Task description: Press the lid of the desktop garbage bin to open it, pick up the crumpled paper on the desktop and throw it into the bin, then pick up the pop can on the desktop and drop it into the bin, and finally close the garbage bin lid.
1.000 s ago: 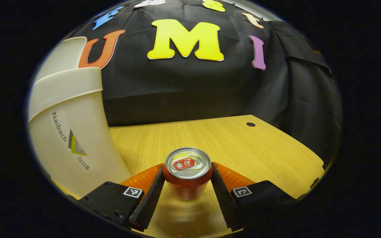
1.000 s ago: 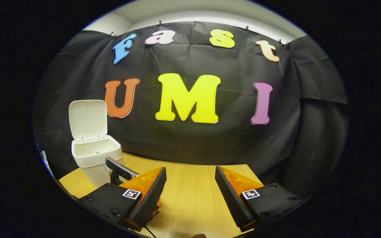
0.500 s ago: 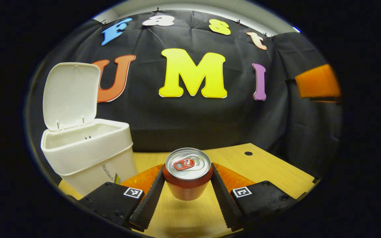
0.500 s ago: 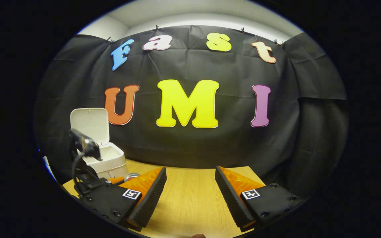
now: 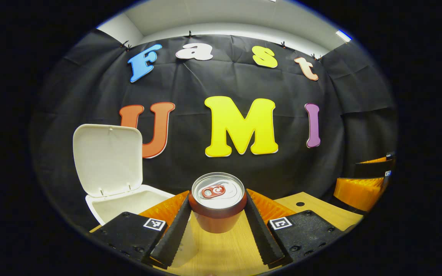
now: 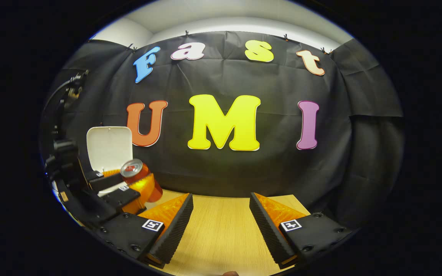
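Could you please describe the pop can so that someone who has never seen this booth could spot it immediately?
Start at the wooden desktop before the black cloth wall, where a white bin stands with its lid raised. Just right of the bin, the left gripper holds the pop can upright above the wood. It alone is round, with a silver top and red pull tab.

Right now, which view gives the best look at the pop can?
The left gripper view: the pop can sits close and centred, top and tab plain, clamped in the left hand-held gripper above the table. The right gripper view shows the can small and tilted, far left, before the open bin lid.
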